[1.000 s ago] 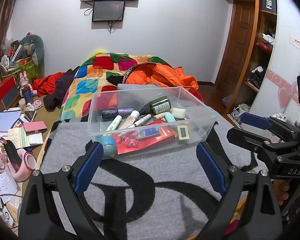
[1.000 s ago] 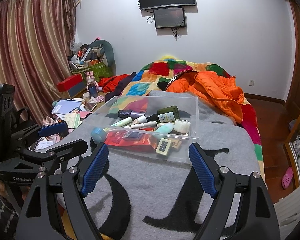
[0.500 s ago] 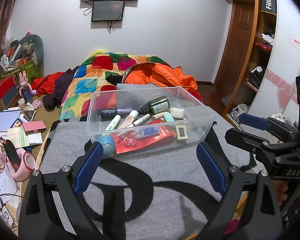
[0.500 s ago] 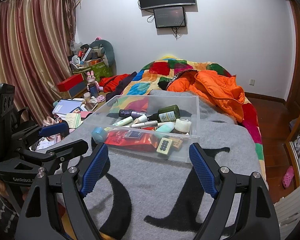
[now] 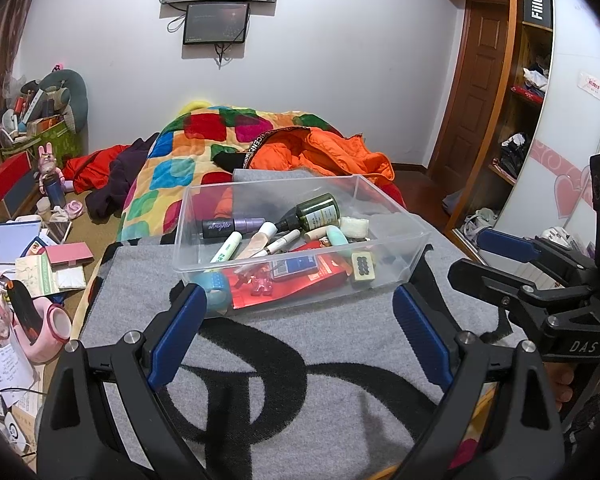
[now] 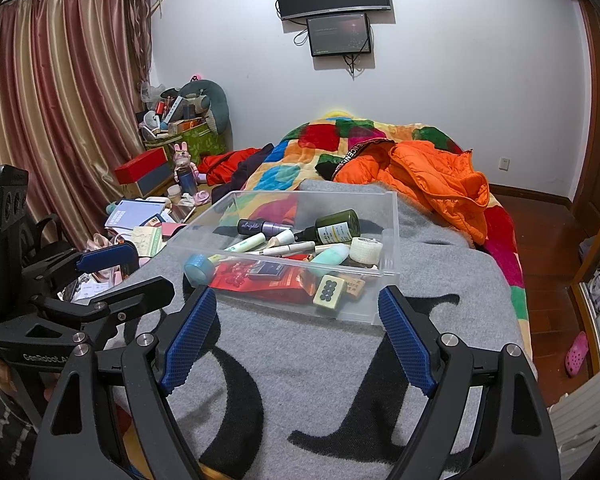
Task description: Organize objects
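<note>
Left tongs spread wide apart, nothing between the blue pads, hovering over a grey blanket with black lettering. Right tongs likewise apart and empty, hanging over the same blanket. Just ahead of both pairs of tongs, resting on the blanket: a clear plastic bin. Inside it, a jumble: dark green bottle lying on its side toward the far end, purple tube to the left of the bottle, white and pale green tubes in the middle, mint capsule, white tape roll at the far right, red packet underneath, mahjong tile near the front wall. Blue tape roll at the near-left corner of the bin, directly beyond the left tongs' left pad; inside or outside the wall, cannot tell. Farther off beyond the bin, an orange jacket on a patchwork quilt.
</note>
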Action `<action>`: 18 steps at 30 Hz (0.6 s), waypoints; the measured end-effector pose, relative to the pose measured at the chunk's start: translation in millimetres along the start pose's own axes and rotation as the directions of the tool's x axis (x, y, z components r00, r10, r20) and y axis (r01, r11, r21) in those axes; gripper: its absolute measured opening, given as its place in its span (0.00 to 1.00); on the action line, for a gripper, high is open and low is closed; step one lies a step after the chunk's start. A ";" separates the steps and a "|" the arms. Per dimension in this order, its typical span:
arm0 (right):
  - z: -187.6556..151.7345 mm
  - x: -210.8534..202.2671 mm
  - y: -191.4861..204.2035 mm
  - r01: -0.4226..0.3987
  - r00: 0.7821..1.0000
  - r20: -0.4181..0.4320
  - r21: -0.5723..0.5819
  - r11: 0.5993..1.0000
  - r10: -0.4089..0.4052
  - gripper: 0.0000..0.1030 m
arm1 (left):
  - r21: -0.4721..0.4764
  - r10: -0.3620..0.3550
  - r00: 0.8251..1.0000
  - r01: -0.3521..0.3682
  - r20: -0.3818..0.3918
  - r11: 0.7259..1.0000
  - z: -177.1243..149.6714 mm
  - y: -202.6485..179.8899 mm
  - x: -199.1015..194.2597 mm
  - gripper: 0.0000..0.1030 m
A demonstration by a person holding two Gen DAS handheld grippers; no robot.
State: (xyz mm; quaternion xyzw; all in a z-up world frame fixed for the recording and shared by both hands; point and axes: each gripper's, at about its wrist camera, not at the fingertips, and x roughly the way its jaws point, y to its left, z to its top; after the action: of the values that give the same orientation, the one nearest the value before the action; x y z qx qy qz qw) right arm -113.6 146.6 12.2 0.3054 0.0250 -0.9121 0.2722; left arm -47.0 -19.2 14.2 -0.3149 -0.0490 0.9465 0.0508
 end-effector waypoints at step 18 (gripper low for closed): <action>-0.2 -0.3 0.4 -0.002 1.000 -0.002 0.005 1.000 0.002 0.80 | -0.005 -0.001 1.000 0.001 -0.002 1.000 1.5 -0.7 -0.8 0.93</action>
State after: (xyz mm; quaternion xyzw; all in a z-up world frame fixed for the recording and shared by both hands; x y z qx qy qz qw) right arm -113.1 146.5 12.2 0.3068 0.0227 -0.9117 0.2725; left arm -47.2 -18.6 15.9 -0.3160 -0.0515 0.9460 0.0507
